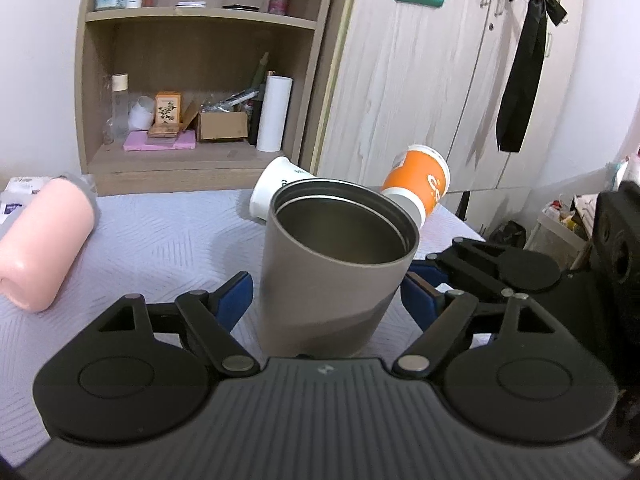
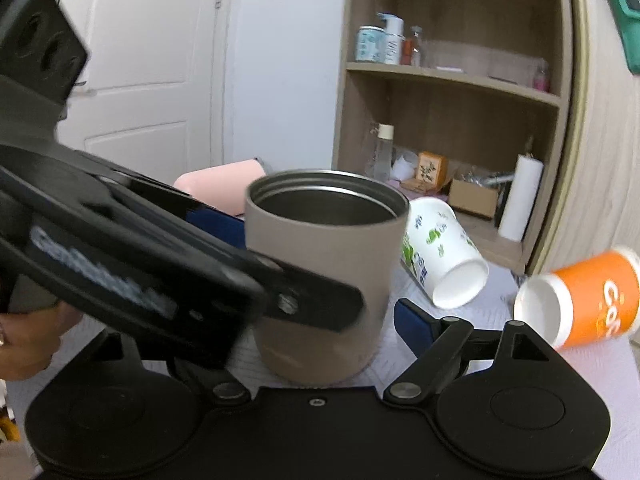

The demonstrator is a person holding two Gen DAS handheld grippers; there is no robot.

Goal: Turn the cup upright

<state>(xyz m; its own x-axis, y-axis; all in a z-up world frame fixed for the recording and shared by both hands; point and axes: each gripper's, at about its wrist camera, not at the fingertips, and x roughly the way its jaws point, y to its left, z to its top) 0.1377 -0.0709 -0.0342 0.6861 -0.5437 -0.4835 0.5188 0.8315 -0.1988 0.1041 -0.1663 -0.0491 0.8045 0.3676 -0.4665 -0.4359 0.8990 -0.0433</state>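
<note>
A taupe steel-lined cup [image 1: 332, 264] stands mouth up on the pale quilted tabletop [image 1: 160, 240], tilted slightly in the left wrist view. My left gripper [image 1: 326, 300] is open, its blue pads [image 1: 232, 300] on either side of the cup with gaps. My right gripper [image 2: 320, 312] is open around the same cup [image 2: 324, 280]; its right pad [image 2: 412, 320] stands apart from the cup. The left gripper's body crosses the right wrist view at left [image 2: 160, 264].
A white printed paper cup [image 2: 440, 260] and an orange paper cup [image 2: 584, 300] lie on their sides behind the taupe cup. A pink cup [image 1: 40, 240] lies at the left. A wooden shelf unit [image 1: 192, 80] and wardrobe doors [image 1: 440, 80] stand behind.
</note>
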